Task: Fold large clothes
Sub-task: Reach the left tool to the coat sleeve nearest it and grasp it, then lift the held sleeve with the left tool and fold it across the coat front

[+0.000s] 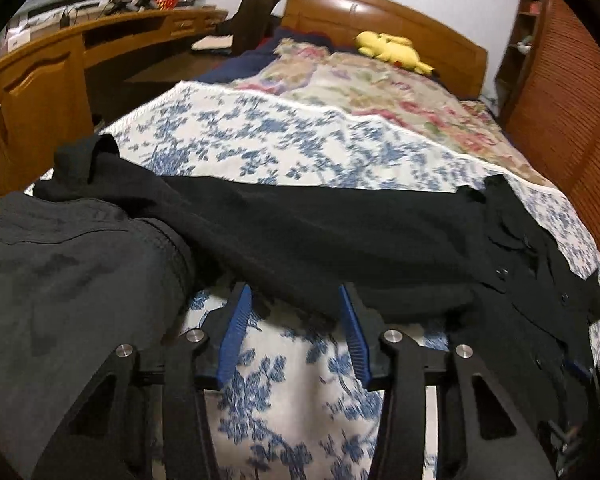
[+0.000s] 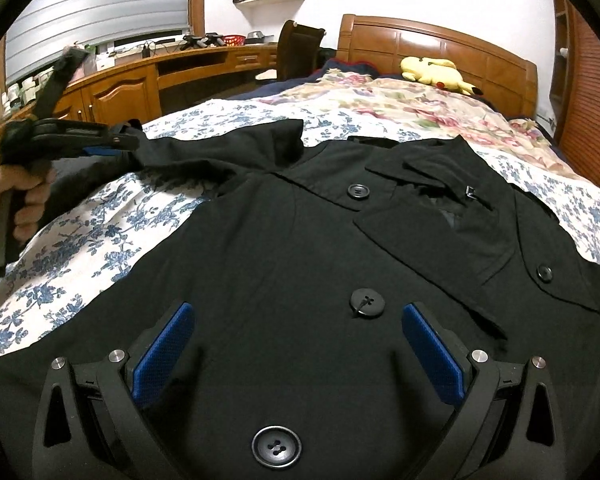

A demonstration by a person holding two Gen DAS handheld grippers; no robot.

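- My right gripper (image 2: 296,320) hangs over the chest of the black coat (image 2: 284,264), jaws spread wide, blue pads (image 2: 434,354) clear of the cloth, nothing between them but the coat front below.
- One button (image 2: 277,449) sits close in under that gripper, a second button (image 2: 367,301) lies between the pad tips, a third (image 2: 358,191) farther up by the collar.
- My left gripper (image 1: 294,300) points down at the sleeve (image 1: 300,232). Jaws about half apart; the sleeve's near edge lies at the fingertips, but I cannot tell whether the pads press it.
- From the right wrist view, the left gripper shows at the far left, held in a hand (image 2: 18,204), its nose at the sleeve's end.
- The coat lies front up on the blue flowered sheet (image 2: 80,240), sleeve stretched out flat to the left, collar away from me.
- A grey-black bulk of fabric (image 1: 68,280) fills the near left of the left wrist view; what it belongs to I cannot tell.
- Beyond the coat: a pink flowered quilt (image 2: 400,104).
- Farther: a yellow plush toy (image 2: 436,74) against the wooden headboard (image 2: 440,40).
- Left of the bed: a dark chair (image 2: 296,50) and a long wooden desk (image 2: 148,76) with clutter on top.
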